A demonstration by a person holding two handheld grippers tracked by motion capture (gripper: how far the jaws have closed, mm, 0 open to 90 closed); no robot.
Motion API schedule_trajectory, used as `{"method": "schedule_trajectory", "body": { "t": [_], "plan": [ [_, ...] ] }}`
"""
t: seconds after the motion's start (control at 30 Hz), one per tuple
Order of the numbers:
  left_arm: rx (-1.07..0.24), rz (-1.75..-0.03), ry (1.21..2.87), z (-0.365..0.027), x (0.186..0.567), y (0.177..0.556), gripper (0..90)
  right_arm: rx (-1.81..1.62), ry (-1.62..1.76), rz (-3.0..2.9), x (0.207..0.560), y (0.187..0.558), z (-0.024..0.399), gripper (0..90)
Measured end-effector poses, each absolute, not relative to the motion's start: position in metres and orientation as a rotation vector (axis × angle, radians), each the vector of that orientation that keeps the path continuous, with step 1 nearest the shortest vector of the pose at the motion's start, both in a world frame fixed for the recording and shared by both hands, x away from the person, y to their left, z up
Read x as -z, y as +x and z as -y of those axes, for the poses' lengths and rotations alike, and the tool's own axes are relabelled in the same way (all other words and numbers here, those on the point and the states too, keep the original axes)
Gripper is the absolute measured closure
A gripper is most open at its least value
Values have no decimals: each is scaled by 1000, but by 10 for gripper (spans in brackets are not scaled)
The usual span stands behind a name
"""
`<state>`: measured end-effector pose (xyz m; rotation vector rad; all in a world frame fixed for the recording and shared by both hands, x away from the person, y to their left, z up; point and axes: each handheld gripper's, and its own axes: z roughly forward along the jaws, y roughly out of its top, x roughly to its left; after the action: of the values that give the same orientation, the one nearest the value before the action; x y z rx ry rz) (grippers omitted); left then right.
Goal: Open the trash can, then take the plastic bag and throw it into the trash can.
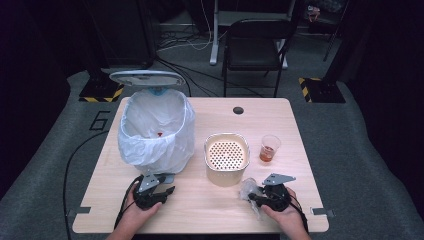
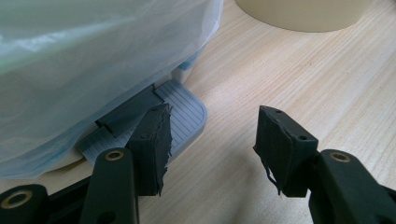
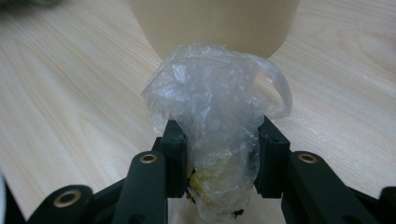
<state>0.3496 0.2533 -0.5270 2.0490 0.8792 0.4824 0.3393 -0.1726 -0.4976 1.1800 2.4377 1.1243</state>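
A crumpled clear plastic bag (image 3: 215, 93) stands between the jaws of my right gripper (image 3: 217, 140), and both pads press on its sides; something yellowish shows inside it low down. In the high view that bag (image 1: 246, 188) lies on the table at the front right, just before a beige perforated container (image 1: 226, 157), with my right gripper (image 1: 253, 196) on it. My left gripper (image 2: 212, 126) stands open with bare wood between its jaws. Its left jaw rests over the grey pedal (image 2: 184, 114) of a white-lined bin (image 1: 156, 131), whose lid (image 1: 146, 77) is raised.
A clear plastic cup (image 1: 269, 148) with orange liquid stands to the right of the beige container. The wooden table (image 1: 200, 205) has a cable hole (image 1: 238, 110) near its far edge. Beyond the table a black chair (image 1: 255, 47) stands on the floor.
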Motion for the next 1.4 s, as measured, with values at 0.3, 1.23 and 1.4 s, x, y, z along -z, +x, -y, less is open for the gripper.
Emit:
{"method": "schedule_trajectory", "body": {
  "t": [0.3,1.23,1.4],
  "plan": [
    [-481,-882,2046,-253,527,350,457,-1152,1219,-2423,487,341,179,649],
    [-485,-881,2053,-253,527,349,457,-1284,1055,-2371,451,333,183,670],
    [-488,-879,2054,-253,527,349,457,-1346,979,-2358,426,328,179,670]
  ]
}}
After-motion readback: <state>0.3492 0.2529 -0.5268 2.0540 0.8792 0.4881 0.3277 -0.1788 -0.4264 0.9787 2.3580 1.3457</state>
